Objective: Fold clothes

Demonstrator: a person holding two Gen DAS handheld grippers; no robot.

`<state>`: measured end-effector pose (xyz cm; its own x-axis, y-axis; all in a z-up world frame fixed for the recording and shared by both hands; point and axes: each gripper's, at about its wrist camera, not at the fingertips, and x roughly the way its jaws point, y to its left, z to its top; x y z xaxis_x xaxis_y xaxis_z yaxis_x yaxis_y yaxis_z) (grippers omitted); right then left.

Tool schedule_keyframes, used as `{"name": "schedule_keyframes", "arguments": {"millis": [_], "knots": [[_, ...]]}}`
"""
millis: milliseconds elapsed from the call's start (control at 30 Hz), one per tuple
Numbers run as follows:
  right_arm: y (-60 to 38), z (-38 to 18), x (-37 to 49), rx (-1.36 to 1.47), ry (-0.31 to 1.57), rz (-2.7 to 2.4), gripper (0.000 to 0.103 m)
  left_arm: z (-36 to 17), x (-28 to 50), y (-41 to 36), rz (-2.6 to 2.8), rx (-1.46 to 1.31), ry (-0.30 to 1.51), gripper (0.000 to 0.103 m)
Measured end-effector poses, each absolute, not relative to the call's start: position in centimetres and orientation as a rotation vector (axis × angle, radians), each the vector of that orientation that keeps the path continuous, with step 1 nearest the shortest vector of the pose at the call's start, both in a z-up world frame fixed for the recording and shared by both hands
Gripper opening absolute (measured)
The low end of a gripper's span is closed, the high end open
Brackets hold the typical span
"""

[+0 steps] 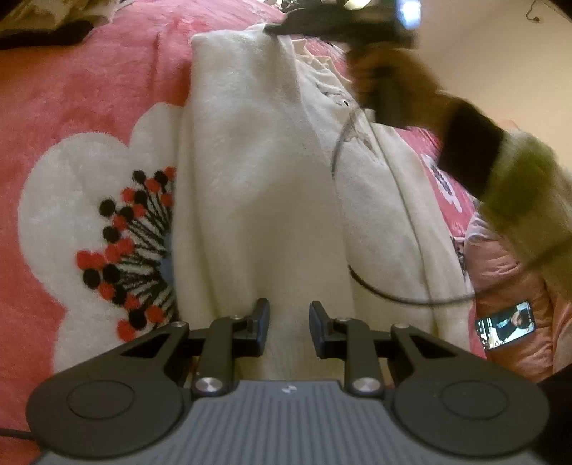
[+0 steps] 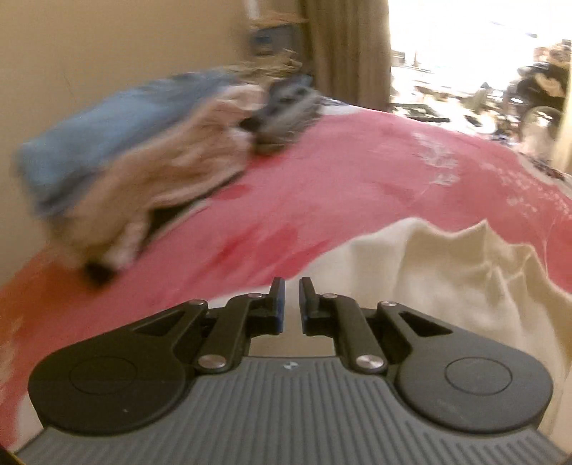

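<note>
A cream-white fleecy garment (image 1: 257, 171) lies lengthwise on the pink bedspread (image 1: 89, 86), folded into a long strip. My left gripper (image 1: 289, 322) hovers over its near end, jaws open, nothing between them. The right gripper (image 1: 286, 27) shows blurred at the garment's far end, held by a hand. In the right wrist view the right gripper (image 2: 292, 304) has a narrow gap between its jaws and holds nothing; the garment (image 2: 447, 286) lies below and to the right of it.
A white flower pattern (image 1: 107, 221) marks the bedspread left of the garment. A phone (image 1: 506, 323) lies on pink cloth at right. A cable (image 1: 375, 286) trails across the garment. A pile of blue, beige and grey clothes (image 2: 150, 150) sits by the wall.
</note>
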<state>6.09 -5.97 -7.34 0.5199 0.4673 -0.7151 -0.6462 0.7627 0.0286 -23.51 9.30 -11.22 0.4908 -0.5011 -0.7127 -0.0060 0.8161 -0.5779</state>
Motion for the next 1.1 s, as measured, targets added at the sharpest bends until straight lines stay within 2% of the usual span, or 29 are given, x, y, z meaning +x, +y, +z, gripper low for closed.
{"name": "schedule_keyframes", "arguments": {"millis": [167,300,333,367,400,433,467,533,633,767,833,1033,1100], "knots": [[-6.1,-8.9,9.9,-0.178,0.82,0.579,0.005,-11.6,-24.0,9.4,-0.32,-0.57,1.008,0.025],[-4.9,-4.9,7.3,-0.247,0.796,0.664,0.012,-11.9,-24.5,9.2,-0.336,-0.551,0.984,0.025],[-4.2,-4.1,6.2,-0.269,0.801,0.708,0.019,-11.9,-24.4,9.1,-0.338,-0.549,0.978,0.026],[-3.2,-3.5,4.8,-0.292,0.812,0.761,0.031,-11.9,-24.5,9.1,-0.34,-0.549,0.973,0.026],[-2.1,-3.1,3.4,-0.322,0.814,0.806,0.036,-12.0,-24.6,9.2,-0.341,-0.55,0.968,0.026],[-0.8,-3.1,2.0,-0.367,0.808,0.847,0.047,-12.0,-24.8,9.3,-0.339,-0.554,0.966,0.026],[0.6,-3.3,0.5,-0.418,0.801,0.889,0.053,-11.9,-24.9,9.3,-0.335,-0.558,0.965,0.026],[3.4,-4.0,-2.2,-0.538,0.785,0.953,0.057,-11.8,-25.0,9.2,-0.33,-0.551,0.959,0.026],[5.8,-6.5,-4.3,-0.747,0.778,0.933,0.055,-11.6,-25.1,8.8,-0.321,-0.531,0.947,0.028],[3.4,-6.2,-4.3,-0.778,0.787,0.863,0.032,-11.3,-25.3,8.4,-0.317,-0.518,0.93,0.031],[2.2,-5.4,-4.2,-0.758,0.791,0.837,0.03,-11.4,-25.4,8.5,-0.321,-0.527,0.925,0.031],[3.3,-6.0,-6.0,-0.931,0.695,0.803,0.029,-11.7,-25.2,8.7,-0.321,-0.549,0.923,0.031],[3.6,-6.2,-6.7,-0.988,0.672,0.793,0.025,-11.7,-25.2,8.7,-0.319,-0.549,0.922,0.031]]}}
